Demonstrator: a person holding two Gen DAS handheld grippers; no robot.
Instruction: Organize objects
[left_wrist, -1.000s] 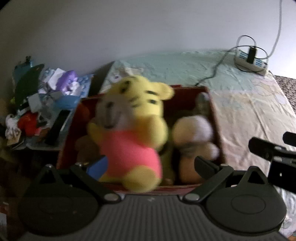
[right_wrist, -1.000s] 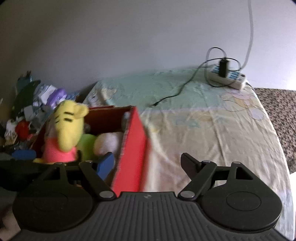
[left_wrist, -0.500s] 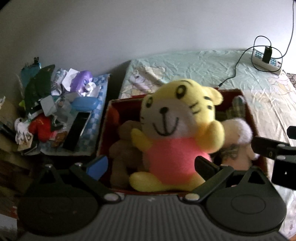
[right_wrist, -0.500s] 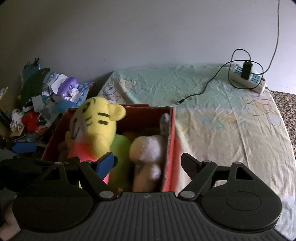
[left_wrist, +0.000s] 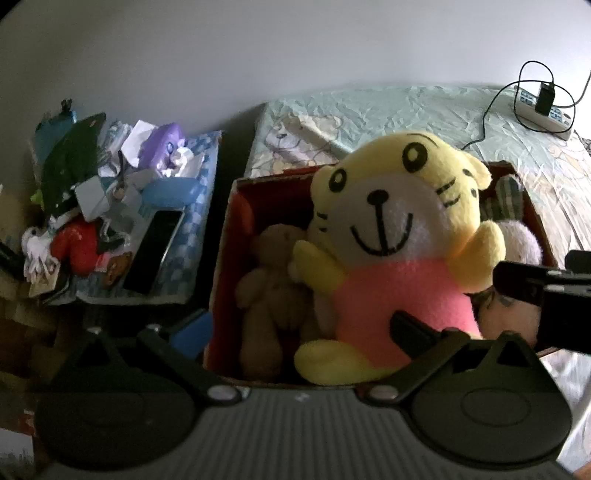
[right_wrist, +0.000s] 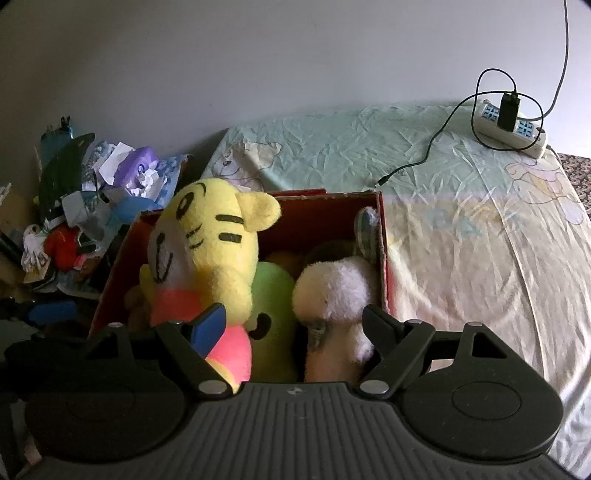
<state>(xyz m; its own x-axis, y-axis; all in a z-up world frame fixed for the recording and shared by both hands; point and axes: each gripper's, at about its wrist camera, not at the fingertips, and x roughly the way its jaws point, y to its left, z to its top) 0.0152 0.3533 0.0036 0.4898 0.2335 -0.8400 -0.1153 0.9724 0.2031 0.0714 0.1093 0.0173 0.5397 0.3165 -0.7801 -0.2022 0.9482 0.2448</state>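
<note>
A bed (right_wrist: 461, 236) is carrying everything here, and a crumpled sheet (right_wrist: 332, 147) with pale cartoon prints is covering it. A red cardboard box (right_wrist: 325, 210) is sitting directly on the sheet at the bed's near left side. A white power strip (right_wrist: 513, 129) is lying on the far right corner, with a black charger plugged in, its thin cable (right_wrist: 417, 162) trailing across the sheet toward the box.

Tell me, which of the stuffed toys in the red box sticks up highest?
The yellow tiger toy in the pink shirt. Its head rises above the box rim, while the brown bear, green toy and white toy sit lower.
</note>
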